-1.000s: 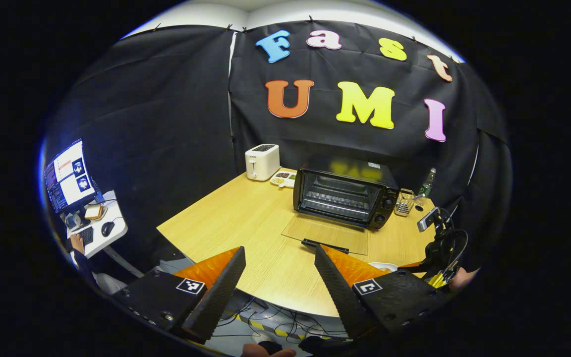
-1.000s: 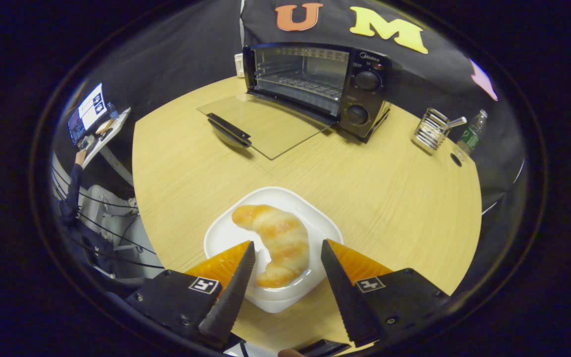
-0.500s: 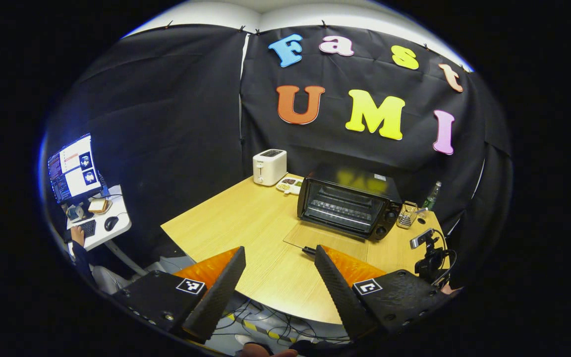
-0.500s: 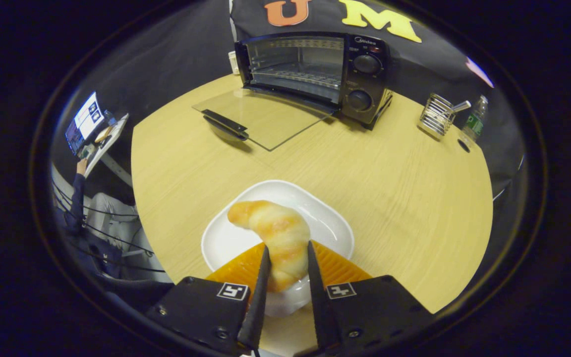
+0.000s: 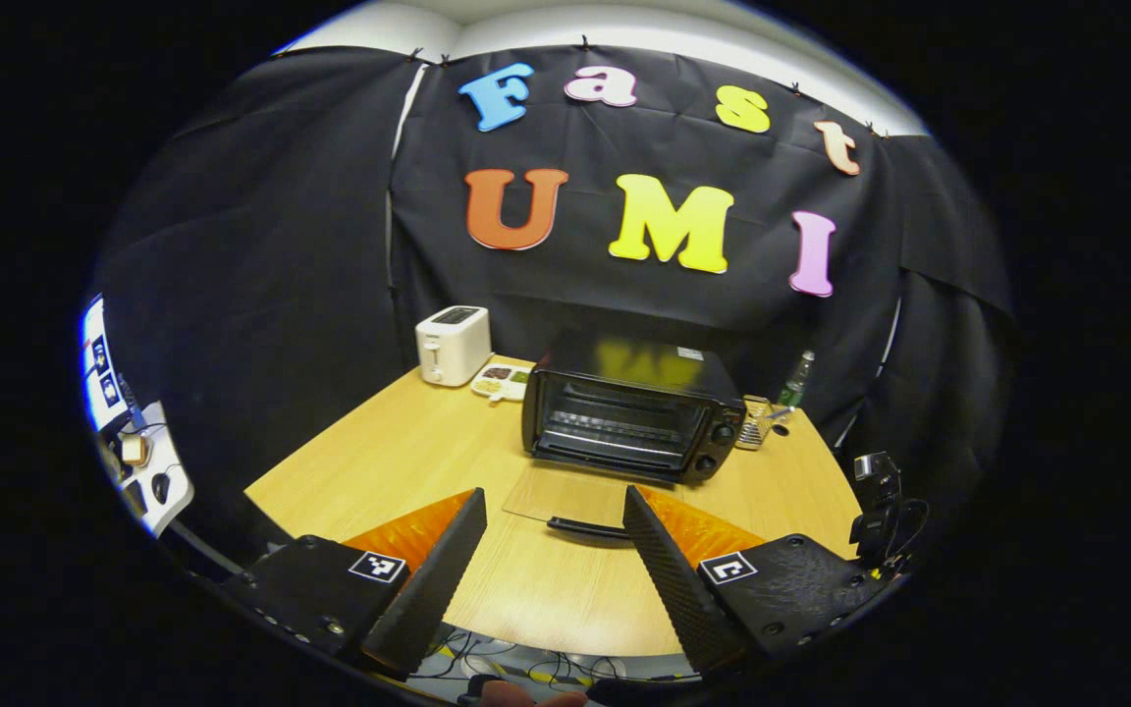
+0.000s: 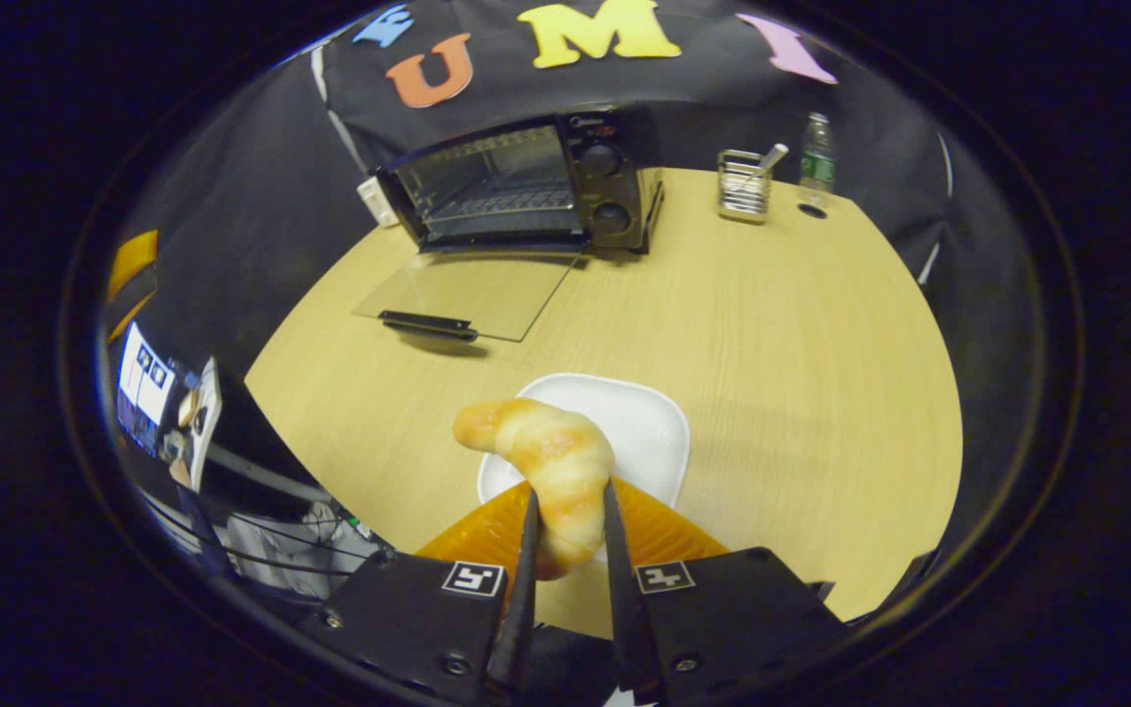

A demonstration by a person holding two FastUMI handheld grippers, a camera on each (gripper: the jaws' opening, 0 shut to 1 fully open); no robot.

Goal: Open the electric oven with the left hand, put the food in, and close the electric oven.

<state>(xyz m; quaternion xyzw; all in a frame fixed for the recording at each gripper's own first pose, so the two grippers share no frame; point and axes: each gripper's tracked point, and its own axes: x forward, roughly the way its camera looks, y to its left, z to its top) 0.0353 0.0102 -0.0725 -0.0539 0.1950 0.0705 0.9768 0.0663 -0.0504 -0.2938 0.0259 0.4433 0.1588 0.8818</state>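
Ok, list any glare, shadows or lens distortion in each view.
Left gripper view: yellow reflections on the oven top, table edge bowed by the fisheye. Right gripper view: door handle casts a soft shadow on the table, whose edges curve strongly.

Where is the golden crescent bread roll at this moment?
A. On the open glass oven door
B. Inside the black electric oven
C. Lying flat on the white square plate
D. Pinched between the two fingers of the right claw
D: in the right gripper view the right claw has both fingers pressed on the golden crescent bread roll, above the white square plate.
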